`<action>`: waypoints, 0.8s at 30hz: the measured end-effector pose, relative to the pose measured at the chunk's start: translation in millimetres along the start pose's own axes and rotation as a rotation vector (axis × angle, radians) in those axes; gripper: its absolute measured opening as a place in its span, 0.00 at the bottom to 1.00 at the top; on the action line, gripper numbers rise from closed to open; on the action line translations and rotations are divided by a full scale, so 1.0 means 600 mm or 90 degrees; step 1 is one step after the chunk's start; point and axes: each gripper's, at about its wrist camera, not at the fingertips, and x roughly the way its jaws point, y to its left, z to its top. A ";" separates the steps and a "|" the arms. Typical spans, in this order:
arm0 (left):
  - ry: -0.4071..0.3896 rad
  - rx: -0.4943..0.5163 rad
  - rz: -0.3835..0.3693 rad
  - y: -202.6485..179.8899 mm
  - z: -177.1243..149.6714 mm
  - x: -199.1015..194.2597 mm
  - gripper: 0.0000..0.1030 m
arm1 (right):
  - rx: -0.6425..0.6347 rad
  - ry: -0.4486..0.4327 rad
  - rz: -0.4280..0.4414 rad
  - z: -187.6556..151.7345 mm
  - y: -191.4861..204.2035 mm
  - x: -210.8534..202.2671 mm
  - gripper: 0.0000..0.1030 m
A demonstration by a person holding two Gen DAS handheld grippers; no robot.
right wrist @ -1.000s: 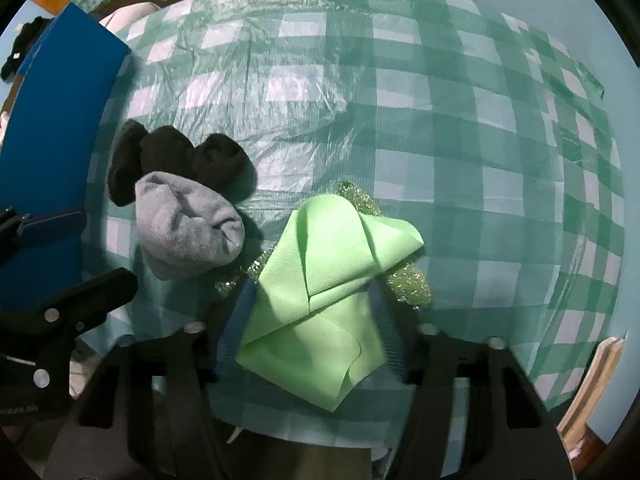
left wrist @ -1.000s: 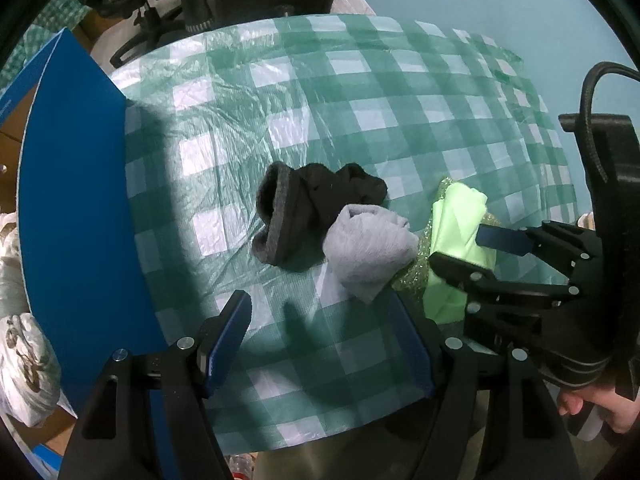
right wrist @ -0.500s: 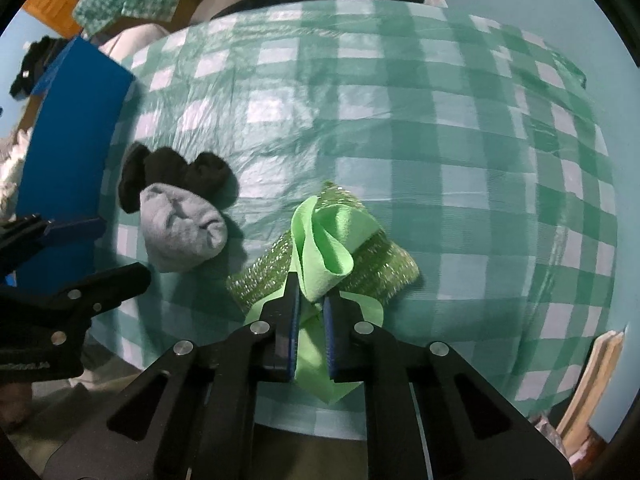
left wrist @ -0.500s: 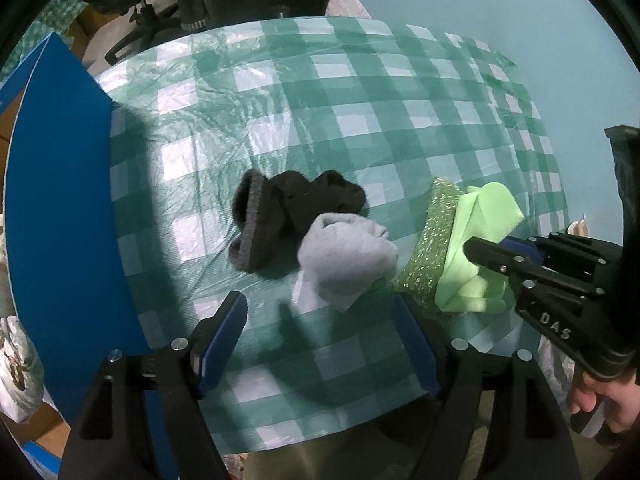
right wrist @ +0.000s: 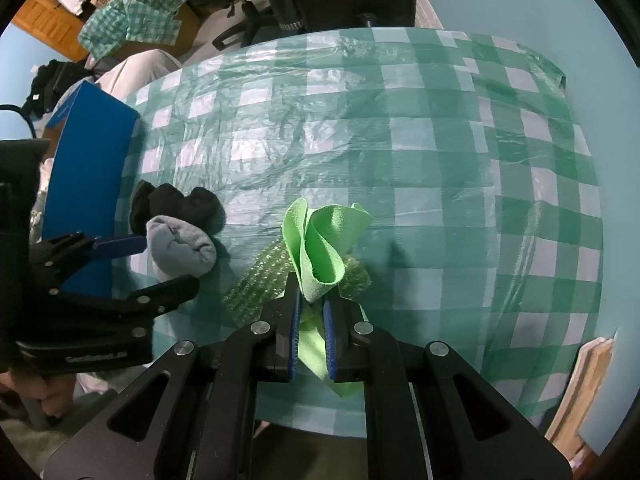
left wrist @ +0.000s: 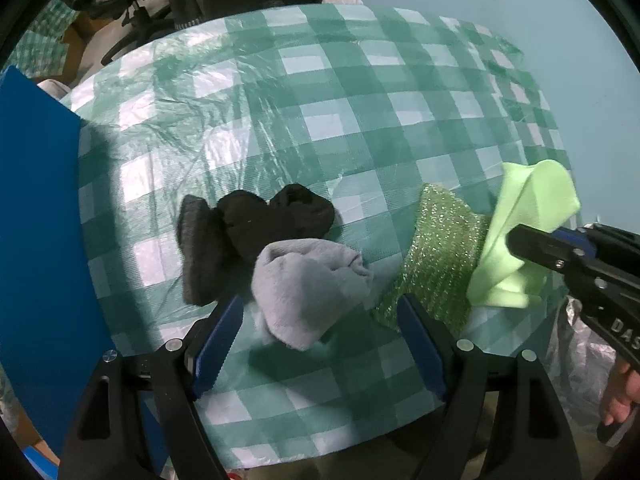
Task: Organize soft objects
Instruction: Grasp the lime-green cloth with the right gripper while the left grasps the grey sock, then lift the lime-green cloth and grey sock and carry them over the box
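Right gripper (right wrist: 311, 312) pinches light green cloth (right wrist: 324, 240) (lifted off the glittery scrubber (right wrist: 256, 280)). Left gripper (left wrist: 320, 334), jaws spread and just been widening, straddles grey sock (left wrist: 308, 284) on checked tablecloth (left wrist: 360, 120).

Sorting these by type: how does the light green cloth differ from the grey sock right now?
The light green cloth is thin, smooth and pinched up off the table by the shut right gripper; the grey sock is thick, fuzzy, bunched, and lies on the checked tablecloth, between the open left gripper fingers, ungripped. Both are soft fabric.
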 end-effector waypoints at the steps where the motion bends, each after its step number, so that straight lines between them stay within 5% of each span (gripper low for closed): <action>1: 0.002 -0.001 0.003 0.000 0.000 0.003 0.78 | -0.001 0.001 0.001 0.001 0.000 0.002 0.09; 5: 0.007 -0.006 0.009 -0.007 0.005 0.017 0.74 | -0.005 0.003 0.003 0.007 -0.004 0.005 0.09; 7: 0.012 -0.008 0.014 -0.007 0.004 0.022 0.52 | -0.008 0.003 0.004 0.011 -0.005 0.006 0.09; 10: 0.004 -0.006 0.007 -0.007 -0.001 0.021 0.35 | -0.015 0.002 0.005 0.018 -0.005 0.008 0.09; 24: -0.047 -0.058 -0.039 0.045 -0.053 -0.062 0.30 | -0.054 -0.010 0.012 0.030 0.004 -0.018 0.09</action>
